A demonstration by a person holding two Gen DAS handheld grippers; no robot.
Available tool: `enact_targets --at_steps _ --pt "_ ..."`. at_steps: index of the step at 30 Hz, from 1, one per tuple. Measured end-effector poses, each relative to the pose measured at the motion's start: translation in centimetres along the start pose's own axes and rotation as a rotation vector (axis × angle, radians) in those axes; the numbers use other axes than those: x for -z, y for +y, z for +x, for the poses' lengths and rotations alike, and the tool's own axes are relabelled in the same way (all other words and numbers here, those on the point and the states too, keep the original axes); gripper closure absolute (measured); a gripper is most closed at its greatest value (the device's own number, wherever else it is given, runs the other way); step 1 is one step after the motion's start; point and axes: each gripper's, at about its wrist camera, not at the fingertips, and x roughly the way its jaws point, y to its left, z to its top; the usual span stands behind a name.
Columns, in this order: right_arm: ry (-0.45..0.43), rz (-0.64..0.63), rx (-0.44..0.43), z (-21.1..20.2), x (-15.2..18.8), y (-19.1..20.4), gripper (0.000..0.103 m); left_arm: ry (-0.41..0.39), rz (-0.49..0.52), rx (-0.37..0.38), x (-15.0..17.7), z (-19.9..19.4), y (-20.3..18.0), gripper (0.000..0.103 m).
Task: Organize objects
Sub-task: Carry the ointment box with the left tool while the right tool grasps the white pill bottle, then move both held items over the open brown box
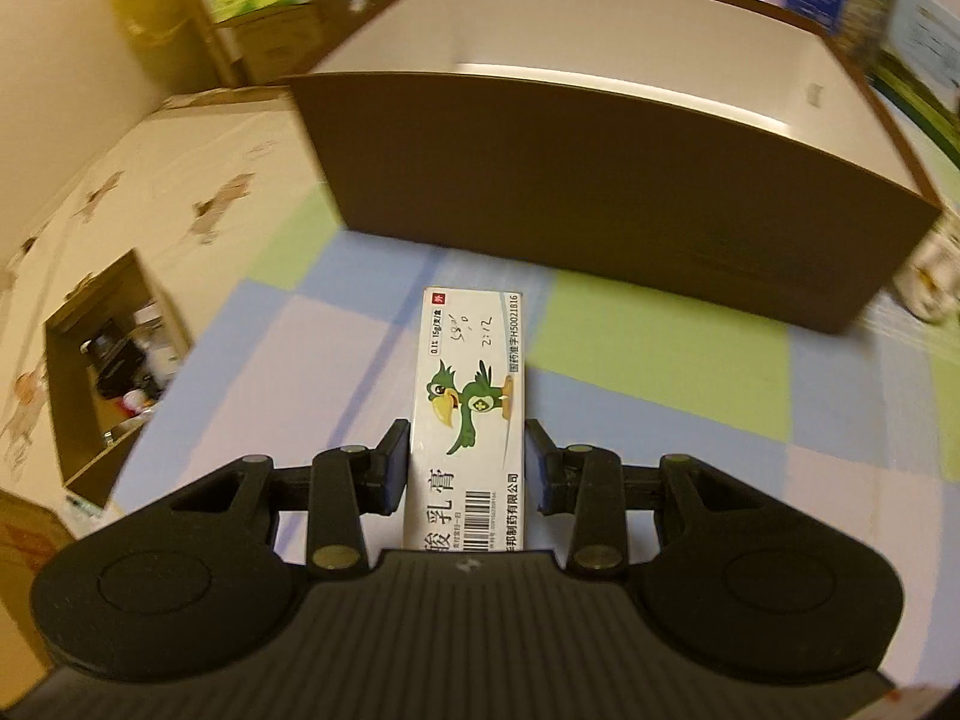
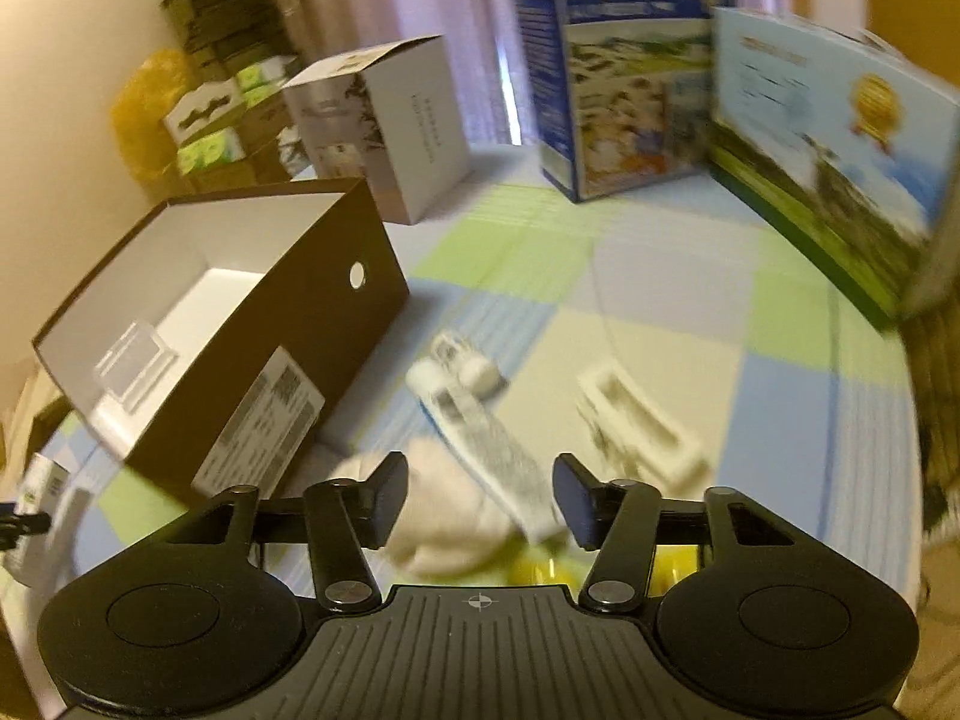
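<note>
My left gripper is shut on a long white ointment box with a green bird printed on it, held above the checked mat just in front of the brown open box with a white inside. The brown box also shows in the right wrist view, with a clear plastic piece in it. My right gripper is open and empty above a white tube, a white cloth and a white tray-like piece on the mat.
A white open carton, a blue milk carton and a large printed box stand at the back. Yellow items lie under my right gripper. A cardboard box of clutter stands left.
</note>
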Motion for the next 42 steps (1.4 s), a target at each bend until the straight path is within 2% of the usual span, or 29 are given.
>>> enact_targets --at_steps 5,14,19,27,34,42 --pt "0.026 -0.045 -0.042 4.6 -2.4 -0.4 0.065 0.017 -0.060 -0.037 -0.3 0.9 2.5 0.069" --pt "0.065 -0.120 -0.042 10.2 -5.3 0.0 0.067 0.048 -0.124 -0.069 -0.7 2.3 4.4 0.069" --pt "0.099 -0.161 -0.050 12.7 -5.6 0.4 0.069 0.054 -0.143 -0.078 -1.4 2.9 5.0 0.069" --pt "0.157 -0.214 -0.035 15.6 -5.2 0.6 0.079 0.059 -0.151 -0.088 -2.1 3.7 5.8 0.069" --pt "0.118 -0.199 -0.032 14.9 -5.1 0.3 0.079 0.059 -0.159 -0.096 -2.2 3.9 6.3 0.069" --pt "0.052 -0.172 -0.049 11.3 -5.7 0.8 0.079 0.037 -0.156 -0.097 -2.5 2.9 6.8 0.069"
